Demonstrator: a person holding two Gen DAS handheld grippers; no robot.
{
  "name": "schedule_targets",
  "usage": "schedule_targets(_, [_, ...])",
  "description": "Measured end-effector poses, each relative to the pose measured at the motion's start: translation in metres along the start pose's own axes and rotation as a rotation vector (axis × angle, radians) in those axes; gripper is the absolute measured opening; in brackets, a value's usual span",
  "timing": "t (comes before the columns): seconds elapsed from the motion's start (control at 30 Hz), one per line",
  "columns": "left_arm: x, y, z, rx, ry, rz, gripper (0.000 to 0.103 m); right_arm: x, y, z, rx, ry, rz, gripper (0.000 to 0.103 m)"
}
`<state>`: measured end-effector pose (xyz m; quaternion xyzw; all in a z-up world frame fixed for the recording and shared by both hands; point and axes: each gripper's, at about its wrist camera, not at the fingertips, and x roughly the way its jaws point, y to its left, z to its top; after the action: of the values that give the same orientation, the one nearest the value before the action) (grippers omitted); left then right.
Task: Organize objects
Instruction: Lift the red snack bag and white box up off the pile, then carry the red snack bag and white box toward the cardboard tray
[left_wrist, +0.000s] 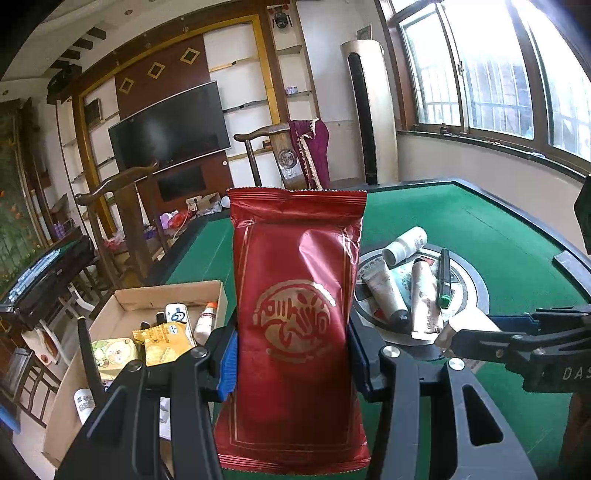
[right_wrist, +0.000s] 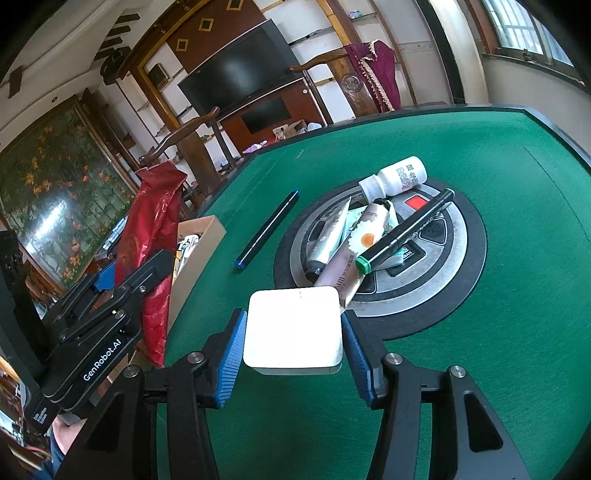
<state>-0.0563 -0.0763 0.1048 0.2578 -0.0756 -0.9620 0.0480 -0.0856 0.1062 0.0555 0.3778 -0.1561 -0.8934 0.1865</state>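
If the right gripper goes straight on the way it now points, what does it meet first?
The right gripper, shut on a white square box, points toward the pile on the round grey centre plate. Probably the pale cream tube comes first, though depth is unclear.

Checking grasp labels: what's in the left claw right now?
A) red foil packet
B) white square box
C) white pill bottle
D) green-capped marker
A: in the left wrist view the left claw is clamped on the upright red foil packet; the white square box sits between the right claw's pads, and the marker and pill bottle lie on the table's round centre panel.
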Motion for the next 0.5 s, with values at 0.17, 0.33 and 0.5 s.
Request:
schedule_targets(0.17, [-0.003,0.003,0.001,-0.007,-0.012,0.002,0.048,0.005,0.006,0.000,0.004,0.000,0.007,0.056])
schedule_targets(0.33, [-0.007,0.009,0.003,-0.020,-0.023,0.012,0.048,0.008,0.015,0.003,0.002,-0.003,0.017,0.056])
schedule_targets(0.5, [-0.011,0.015,0.004,-0.028,-0.033,0.017,0.048,0.013,0.026,0.007,-0.005,-0.004,0.027,0.056])
